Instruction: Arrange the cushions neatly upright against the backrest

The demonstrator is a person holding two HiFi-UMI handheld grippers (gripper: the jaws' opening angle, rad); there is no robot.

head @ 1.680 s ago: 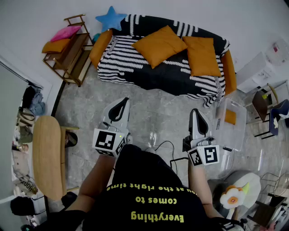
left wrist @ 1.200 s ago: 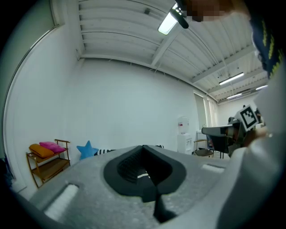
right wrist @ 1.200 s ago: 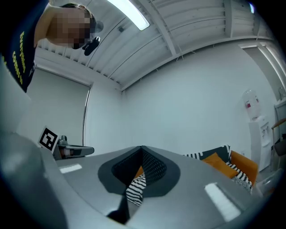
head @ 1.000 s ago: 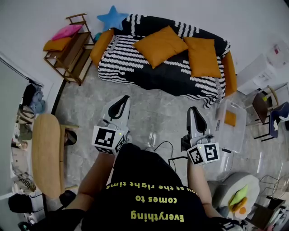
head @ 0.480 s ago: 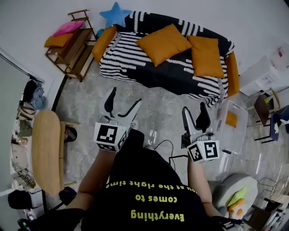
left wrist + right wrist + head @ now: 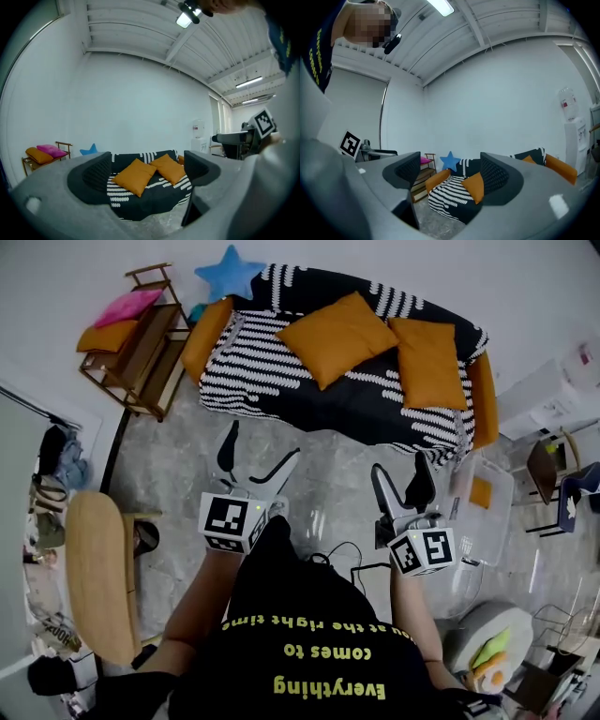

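Observation:
Two orange cushions lie flat on the seat of a black-and-white striped sofa [image 6: 281, 381]: a tilted one [image 6: 336, 337] at the middle and another [image 6: 428, 362] to its right. The left gripper view also shows the tilted cushion [image 6: 133, 175] and the right one [image 6: 169, 168]. My left gripper [image 6: 258, 454] hovers over the floor well short of the sofa, its jaws opening with nothing between them. My right gripper [image 6: 398, 482] is held the same way to the right, jaws opening and empty.
A blue star cushion [image 6: 230, 275] leans at the sofa's back left. A wooden rack [image 6: 141, 343] with pink and orange cushions stands left of the sofa. A clear plastic bin [image 6: 483, 507] sits at the right, a round wooden table [image 6: 94, 573] at the left.
Both grippers went from shut to open. They stay over the floor in front of the sofa, barely shifted.

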